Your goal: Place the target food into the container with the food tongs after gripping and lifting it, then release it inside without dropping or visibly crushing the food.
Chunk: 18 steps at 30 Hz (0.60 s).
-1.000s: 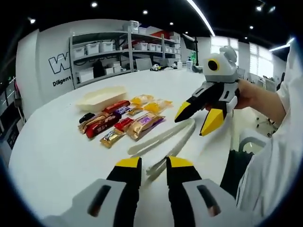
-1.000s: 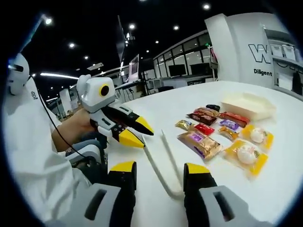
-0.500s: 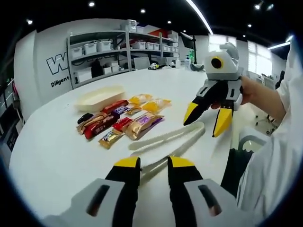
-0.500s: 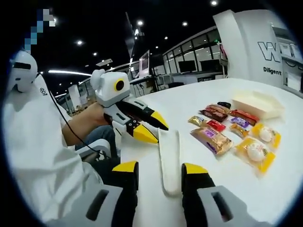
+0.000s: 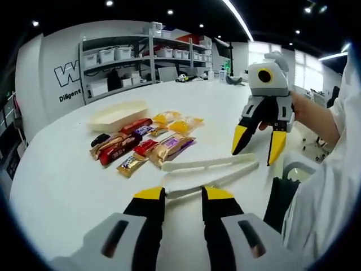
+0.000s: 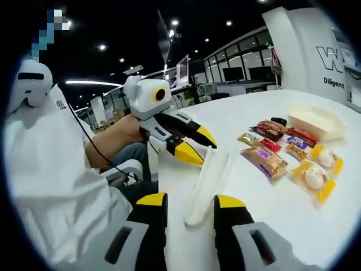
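The pair of cream plastic food tongs (image 5: 211,170) (image 6: 207,179) is raised off the round white table (image 5: 67,180), its two arms slightly parted and holding nothing. Its hinged end sits between the left gripper (image 5: 183,195)'s yellow-tipped jaws, which are closed on it. The right gripper (image 5: 256,148) hangs with jaws spread, pointing down beside the tongs' tips. The wrapped snacks (image 5: 144,144) lie in a cluster near the shallow cream tray (image 5: 118,114).
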Each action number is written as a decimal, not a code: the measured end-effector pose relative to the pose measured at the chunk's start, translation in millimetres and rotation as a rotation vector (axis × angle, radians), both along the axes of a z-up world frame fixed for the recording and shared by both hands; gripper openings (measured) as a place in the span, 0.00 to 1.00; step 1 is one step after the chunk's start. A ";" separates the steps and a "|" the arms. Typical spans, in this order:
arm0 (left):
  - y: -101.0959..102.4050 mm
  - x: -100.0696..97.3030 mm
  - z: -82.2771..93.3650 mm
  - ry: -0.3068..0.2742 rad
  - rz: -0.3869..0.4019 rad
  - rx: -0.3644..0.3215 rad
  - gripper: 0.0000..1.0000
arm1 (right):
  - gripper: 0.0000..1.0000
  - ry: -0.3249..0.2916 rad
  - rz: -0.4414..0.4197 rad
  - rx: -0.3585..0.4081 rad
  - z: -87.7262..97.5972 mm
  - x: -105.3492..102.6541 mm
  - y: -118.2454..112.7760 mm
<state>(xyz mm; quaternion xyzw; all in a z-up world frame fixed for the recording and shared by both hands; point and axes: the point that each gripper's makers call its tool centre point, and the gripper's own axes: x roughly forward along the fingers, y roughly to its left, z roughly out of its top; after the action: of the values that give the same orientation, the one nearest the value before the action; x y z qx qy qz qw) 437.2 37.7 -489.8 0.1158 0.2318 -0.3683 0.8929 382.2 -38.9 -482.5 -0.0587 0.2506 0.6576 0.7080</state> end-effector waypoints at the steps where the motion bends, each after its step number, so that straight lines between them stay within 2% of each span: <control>1: -0.1 0.2 0.0 0.000 0.000 0.000 0.25 | 0.29 0.003 0.002 -0.003 -0.3 -1.0 -0.1; 6: -0.4 3.0 -0.6 0.007 0.009 -0.019 0.25 | 0.27 0.011 0.019 -0.006 -1.1 -6.2 0.3; 10: -7.8 2.7 -0.8 0.026 -0.006 -0.052 0.24 | 0.23 0.034 0.070 0.015 0.4 -19.9 6.5; 18: -11.2 6.1 -2.0 0.019 -0.006 -0.033 0.21 | 0.24 0.023 0.095 0.009 -0.2 -24.1 13.2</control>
<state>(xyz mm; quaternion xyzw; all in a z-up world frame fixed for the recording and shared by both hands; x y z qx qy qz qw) 443.3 26.5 -491.8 0.0982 0.2338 -0.3759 0.8913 358.1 -25.7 -482.7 -0.0596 0.2527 0.6924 0.6732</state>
